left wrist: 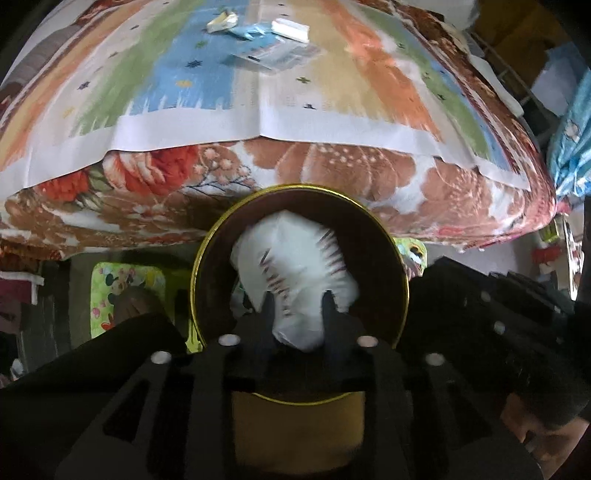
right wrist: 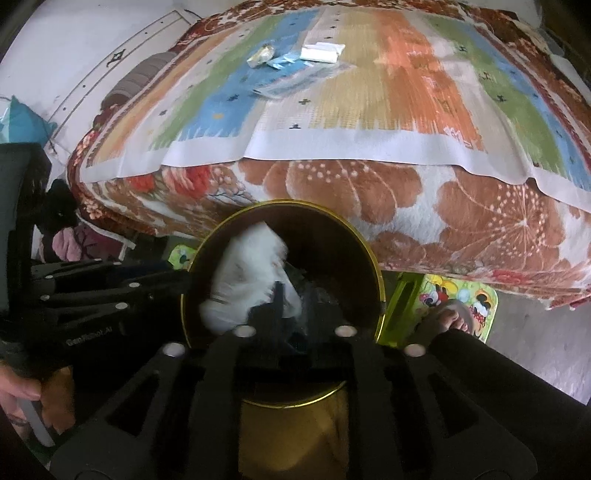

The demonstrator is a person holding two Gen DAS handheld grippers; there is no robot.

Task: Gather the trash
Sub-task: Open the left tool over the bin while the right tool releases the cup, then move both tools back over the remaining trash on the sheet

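Observation:
A round bin with a gold rim [left wrist: 405,280] [right wrist: 382,291] stands on the floor against the bed. My left gripper [left wrist: 298,308] points down into it. Its fingers stand apart, with a crumpled white bag [left wrist: 303,266] loose and blurred between them. That bag [right wrist: 247,273] also shows in the right wrist view. My right gripper [right wrist: 295,301] hangs over the same bin, fingers apart, with a blurred clear wrapper [right wrist: 312,299] at its tips. On the bed lie a silver wrapper [left wrist: 221,22] [right wrist: 262,55], a blue wrapper [left wrist: 251,32], a white packet [left wrist: 290,29] [right wrist: 321,51] and a clear packet [left wrist: 273,55] [right wrist: 295,83].
A striped cloth [left wrist: 332,110] covers a floral blanket [right wrist: 461,229] on the bed. A green cartoon mat [left wrist: 125,291] [right wrist: 461,299] lies on the floor beside the bin, with a person's foot [right wrist: 450,317] on it. Shelves and clutter stand at the right [left wrist: 546,85].

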